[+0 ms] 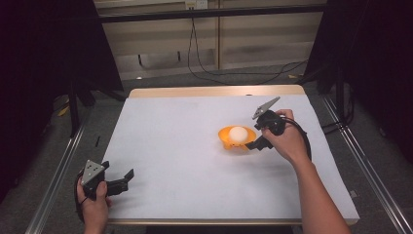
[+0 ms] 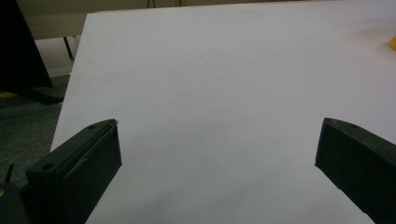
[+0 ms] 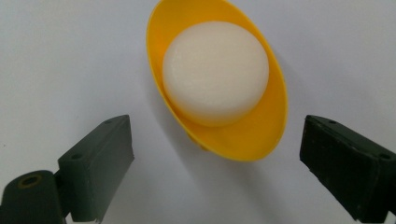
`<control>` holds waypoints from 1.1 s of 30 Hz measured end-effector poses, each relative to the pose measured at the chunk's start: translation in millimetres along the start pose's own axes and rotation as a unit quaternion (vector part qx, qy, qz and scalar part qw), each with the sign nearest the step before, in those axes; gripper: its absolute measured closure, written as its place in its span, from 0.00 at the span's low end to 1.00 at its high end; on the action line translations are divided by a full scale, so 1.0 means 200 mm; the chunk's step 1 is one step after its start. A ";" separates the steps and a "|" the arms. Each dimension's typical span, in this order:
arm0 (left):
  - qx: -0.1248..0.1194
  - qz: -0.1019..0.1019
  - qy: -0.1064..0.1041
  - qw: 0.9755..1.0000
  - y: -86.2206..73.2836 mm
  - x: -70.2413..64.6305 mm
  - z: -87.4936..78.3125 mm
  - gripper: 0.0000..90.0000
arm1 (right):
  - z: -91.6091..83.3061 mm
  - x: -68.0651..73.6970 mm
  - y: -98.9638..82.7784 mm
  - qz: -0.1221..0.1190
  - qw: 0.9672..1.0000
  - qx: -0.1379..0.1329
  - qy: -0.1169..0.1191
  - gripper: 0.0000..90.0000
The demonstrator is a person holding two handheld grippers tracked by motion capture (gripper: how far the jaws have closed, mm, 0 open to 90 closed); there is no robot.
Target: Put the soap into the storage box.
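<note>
Right hand-held gripper spread wide, nothing pinched, just short of yellow bowl with white round block inside.

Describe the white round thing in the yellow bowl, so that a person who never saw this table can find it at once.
Look at the white table, right of its middle, where the right tongs stand open beside a small yellow bowl. Inside the bowl lies the white round piece, a smooth, pale puck. It is the single thing in the bowl, cream against bright yellow.

Left tongs: jaws wide apart, nothing between them, over bare white counter. Sliver of yellow bowl at right edge. Dark floor beyond counter's left edge.
</note>
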State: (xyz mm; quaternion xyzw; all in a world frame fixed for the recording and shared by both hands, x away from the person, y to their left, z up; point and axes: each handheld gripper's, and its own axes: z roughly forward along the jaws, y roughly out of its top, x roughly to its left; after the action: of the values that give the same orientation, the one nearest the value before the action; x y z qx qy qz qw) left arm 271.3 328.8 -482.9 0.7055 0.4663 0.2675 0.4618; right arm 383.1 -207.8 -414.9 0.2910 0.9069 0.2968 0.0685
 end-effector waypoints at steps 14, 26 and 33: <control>0.001 0.001 0.001 1.000 0.00 0.00 0.00 0.00 | -0.08 0.02 -0.17 0.026 0.999 -0.029 -0.015 0.00; 0.001 0.001 0.002 1.000 0.00 0.00 0.00 0.00 | -0.13 0.05 -0.31 0.043 0.998 -0.032 -0.023 0.00; 0.000 0.001 0.002 1.000 0.00 0.00 0.00 0.00 | -0.13 0.08 -0.39 0.054 0.998 -0.030 -0.026 0.00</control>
State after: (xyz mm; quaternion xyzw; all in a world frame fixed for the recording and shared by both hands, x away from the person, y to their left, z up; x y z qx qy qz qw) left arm 271.4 328.8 -482.9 0.7057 0.4666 0.2694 0.4601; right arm 323.7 -263.4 -437.7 0.3448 0.8786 0.3195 0.0843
